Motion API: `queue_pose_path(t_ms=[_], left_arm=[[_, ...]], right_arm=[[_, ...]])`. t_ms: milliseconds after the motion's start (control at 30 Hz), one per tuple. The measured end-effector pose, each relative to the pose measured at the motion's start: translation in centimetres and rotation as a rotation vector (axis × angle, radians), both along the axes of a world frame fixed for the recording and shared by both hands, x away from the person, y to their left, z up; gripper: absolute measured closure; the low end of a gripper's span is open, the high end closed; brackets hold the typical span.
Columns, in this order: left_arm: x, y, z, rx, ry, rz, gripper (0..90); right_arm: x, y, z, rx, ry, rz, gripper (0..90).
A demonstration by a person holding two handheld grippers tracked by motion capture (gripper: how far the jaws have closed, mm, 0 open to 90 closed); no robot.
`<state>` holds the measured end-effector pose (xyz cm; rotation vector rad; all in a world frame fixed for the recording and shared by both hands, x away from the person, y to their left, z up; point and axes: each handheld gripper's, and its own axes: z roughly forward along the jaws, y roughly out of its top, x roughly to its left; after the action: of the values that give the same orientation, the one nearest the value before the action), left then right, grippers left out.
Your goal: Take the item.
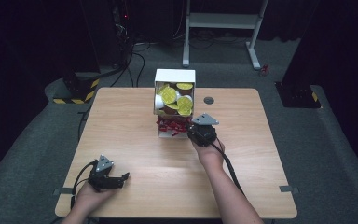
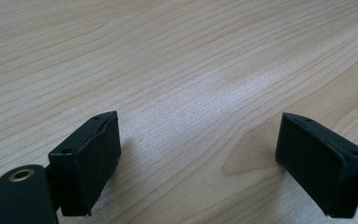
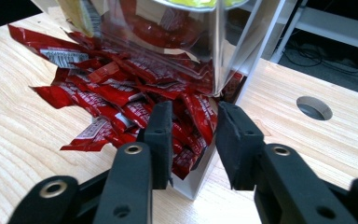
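A white dispenser box (image 1: 175,76) stands at the table's back centre, with yellow-lidded cups (image 1: 169,94) in its upper part. Several red packets (image 1: 169,125) spill from its low tray. My right gripper (image 1: 189,127) is at the tray's right front corner. In the right gripper view it (image 3: 193,135) is open by a narrow gap. Its jaws straddle the ends of a few red packets (image 3: 121,98) and the white tray wall (image 3: 199,179). My left gripper (image 1: 123,179) rests near the front left, jaws pointing right. It (image 2: 198,149) is open wide over bare wood.
The wooden table (image 1: 135,140) has a round cable hole (image 1: 209,100) to the right of the box, also seen as the hole (image 3: 314,108) beyond my right jaw. A clear plastic front (image 3: 177,42) overhangs the packets. A white stand (image 1: 223,21) and cables lie on the floor behind.
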<state>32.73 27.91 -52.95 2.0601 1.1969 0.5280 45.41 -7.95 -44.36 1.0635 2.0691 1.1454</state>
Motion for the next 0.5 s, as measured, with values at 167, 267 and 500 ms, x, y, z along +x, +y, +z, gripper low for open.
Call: queue_pose_path(t_ms=[167,267,500], left_arm=[[-0.04,-0.03,-0.03,-0.006,-0.001,0.004,14.5],[0.00,0.02,0.00,0.000,-0.002,0.000,14.5],[-0.07,-0.02,-0.04,-0.006,-0.002,0.004,14.7]], right_arm=[[0.47,0.27,-0.13,-0.008,0.016,-0.007,70.5],[0.58,0.30,-0.25,-0.022,-0.004,-0.014,73.7],[0.59,0.44,-0.38,-0.023,-0.014,-0.023,75.0]])
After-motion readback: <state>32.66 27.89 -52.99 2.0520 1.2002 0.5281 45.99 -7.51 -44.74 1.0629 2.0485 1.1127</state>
